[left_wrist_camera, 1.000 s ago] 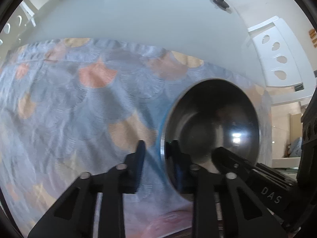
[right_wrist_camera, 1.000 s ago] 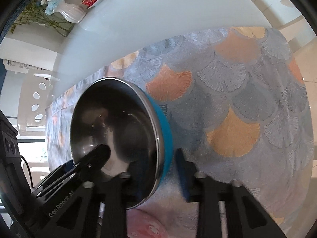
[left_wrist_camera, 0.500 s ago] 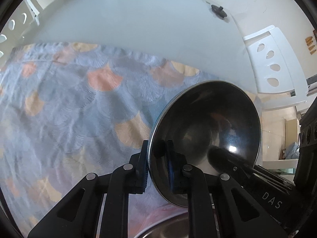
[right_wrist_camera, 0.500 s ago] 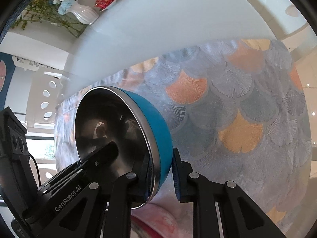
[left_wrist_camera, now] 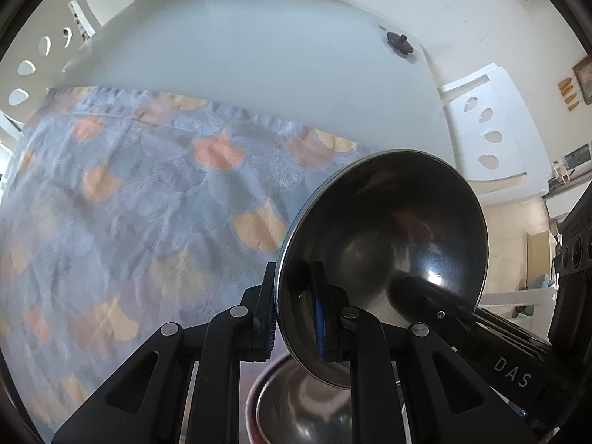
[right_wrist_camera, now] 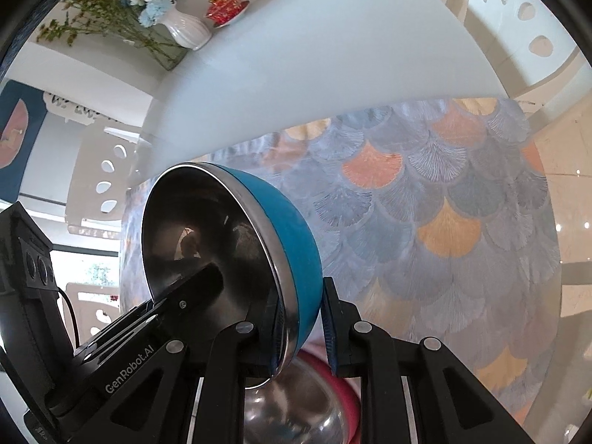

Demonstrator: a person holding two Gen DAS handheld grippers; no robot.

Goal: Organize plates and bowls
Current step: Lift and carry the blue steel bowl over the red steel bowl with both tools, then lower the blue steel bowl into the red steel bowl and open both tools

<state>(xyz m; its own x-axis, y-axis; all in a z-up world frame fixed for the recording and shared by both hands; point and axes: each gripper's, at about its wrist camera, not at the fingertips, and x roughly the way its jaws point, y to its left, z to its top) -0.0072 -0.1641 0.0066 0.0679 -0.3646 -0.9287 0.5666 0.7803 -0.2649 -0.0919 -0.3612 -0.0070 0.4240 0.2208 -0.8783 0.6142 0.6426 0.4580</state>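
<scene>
The blue bowl (right_wrist_camera: 236, 259), steel-lined, fills the lower centre of both wrist views, tipped steeply on edge above a red bowl (right_wrist_camera: 325, 388) at the bottom edge. The left gripper (left_wrist_camera: 294, 318) pinches its rim on one side and the right gripper (right_wrist_camera: 301, 329) pinches the opposite side, one finger inside and one outside each. Over the patterned cloth (right_wrist_camera: 444, 222), the slick steel could slide out of either pinch if the two hands pull unevenly, and the bowl would clatter onto the red one below.
</scene>
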